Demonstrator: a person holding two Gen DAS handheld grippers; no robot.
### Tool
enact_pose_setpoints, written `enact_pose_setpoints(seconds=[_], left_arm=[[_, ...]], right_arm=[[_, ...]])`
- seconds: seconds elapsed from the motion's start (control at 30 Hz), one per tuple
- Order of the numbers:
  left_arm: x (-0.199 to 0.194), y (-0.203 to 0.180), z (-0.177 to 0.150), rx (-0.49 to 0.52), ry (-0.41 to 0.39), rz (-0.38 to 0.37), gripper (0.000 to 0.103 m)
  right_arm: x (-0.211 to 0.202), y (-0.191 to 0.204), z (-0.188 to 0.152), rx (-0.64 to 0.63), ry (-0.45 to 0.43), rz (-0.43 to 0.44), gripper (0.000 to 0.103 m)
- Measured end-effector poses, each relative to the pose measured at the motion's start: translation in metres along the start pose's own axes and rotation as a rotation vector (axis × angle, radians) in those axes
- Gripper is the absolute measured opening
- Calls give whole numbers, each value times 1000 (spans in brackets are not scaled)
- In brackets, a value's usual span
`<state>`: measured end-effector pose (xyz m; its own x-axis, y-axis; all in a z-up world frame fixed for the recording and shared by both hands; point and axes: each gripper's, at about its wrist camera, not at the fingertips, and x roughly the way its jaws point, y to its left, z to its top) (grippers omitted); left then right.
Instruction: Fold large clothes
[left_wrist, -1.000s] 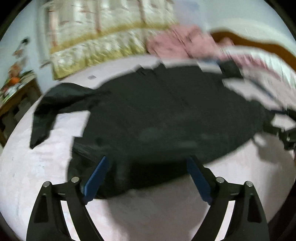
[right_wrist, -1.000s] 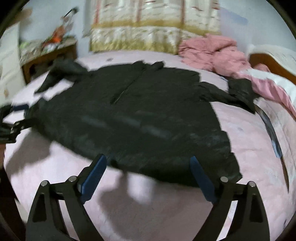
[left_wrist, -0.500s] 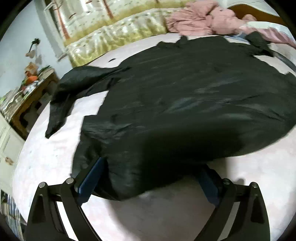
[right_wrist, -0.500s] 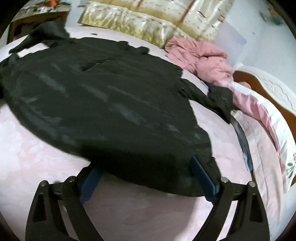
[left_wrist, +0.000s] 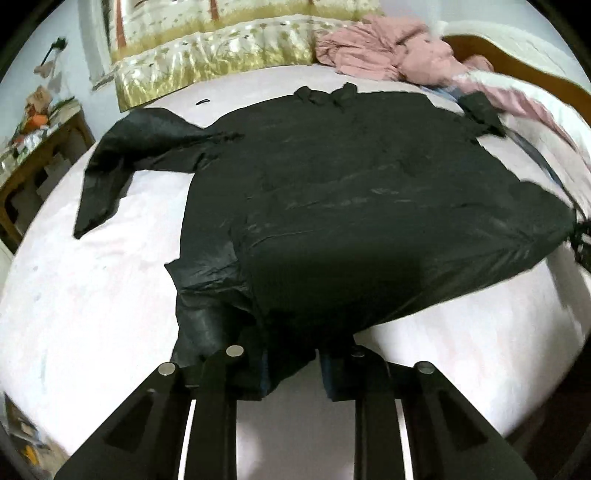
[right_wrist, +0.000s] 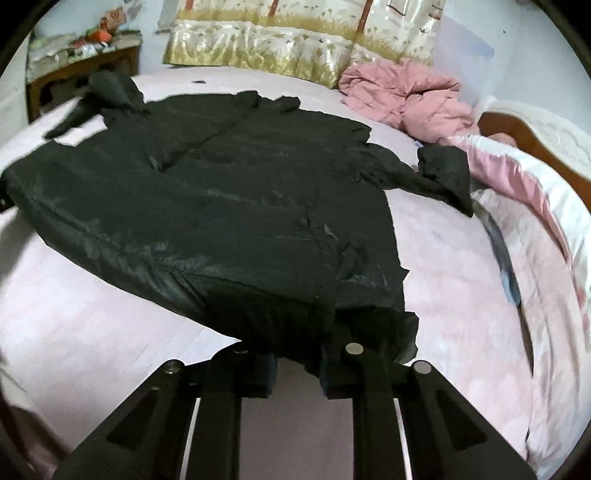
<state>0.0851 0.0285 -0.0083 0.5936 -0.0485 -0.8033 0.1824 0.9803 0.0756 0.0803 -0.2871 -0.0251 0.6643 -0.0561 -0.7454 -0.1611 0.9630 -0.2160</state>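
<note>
- A large black coat (left_wrist: 351, 206) lies spread flat on a bed covered by a pale pink sheet (left_wrist: 92, 295). Everything below is placed relative to this coat.
- The fabric is thin with a slight sheen and catches light along shallow creases; a quilted look shows across the body.
- Its collar (left_wrist: 327, 94) points to the far end, toward a gold and cream patterned pillow (left_wrist: 221, 59).
- One sleeve (left_wrist: 122, 158) stretches out from the coat's far left shoulder in the left wrist view, bending and tapering to a cuff on the sheet.
- The other sleeve (right_wrist: 432, 177) runs off the opposite shoulder and ends beside a pink and white duvet (right_wrist: 517, 173).
- A crumpled pink quilt (right_wrist: 402, 96) sits beyond the collar end, apart from the coat.
- A wooden bedside table (right_wrist: 81, 70) with clutter on it stands past the first sleeve.
- The left gripper (left_wrist: 291, 365) sits at the coat's near hem, at the corner below the first sleeve; its jaws have just been closing and now pinch a fold of the hem, which bunches up between them.
- The right gripper (right_wrist: 297, 365) is at the other near hem corner; its jaws have just been closing too and clamp the dark fabric, which drapes over the blue pads.
- The hem edge between the two corners is lifted slightly off the sheet and casts a shadow under it.
</note>
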Motion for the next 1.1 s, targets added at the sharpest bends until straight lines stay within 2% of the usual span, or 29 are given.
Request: enact_pose_setpoints(seconds=[0.07, 0.13, 0.27, 0.4, 0.47, 0.67, 0.77, 0.83, 0.9, 0.93, 1.0, 1.1], left_arm=[[-13, -3, -14, 7, 35, -2, 30], [-19, -1, -18, -6, 44, 0, 37], [-20, 8, -5, -55, 23, 59, 66], [-21, 22, 14, -89, 9, 33, 69], [-16, 28, 32, -80, -5, 40, 76], [26, 51, 96, -112, -34, 15, 80], [45, 62, 120, -138, -131, 24, 80], [46, 70, 121, -176, -197, 16, 81], [41, 76, 113, -196, -253, -5, 84], [38, 79, 108, -200, -278, -10, 88], [35, 82, 97, -194, -302, -13, 88], [36, 86, 91, -219, -267, -13, 88]], right_arm=[[-14, 1, -11, -2, 16, 18, 18], [-20, 1, -16, 4, 29, 12, 24], [-19, -8, -6, 44, 28, -32, 47], [-22, -24, 21, 61, -11, -16, 65], [-17, -32, 39, 54, -18, -22, 71], [27, -51, 91, 90, -18, -25, 73], [54, -60, 103, 137, -19, -48, 73], [55, -69, 100, 199, -118, -45, 73], [48, -77, 89, 269, -210, -25, 81], [47, -81, 85, 289, -225, -20, 82], [47, -87, 78, 310, -218, -28, 82], [52, -98, 73, 335, -192, -36, 82]])
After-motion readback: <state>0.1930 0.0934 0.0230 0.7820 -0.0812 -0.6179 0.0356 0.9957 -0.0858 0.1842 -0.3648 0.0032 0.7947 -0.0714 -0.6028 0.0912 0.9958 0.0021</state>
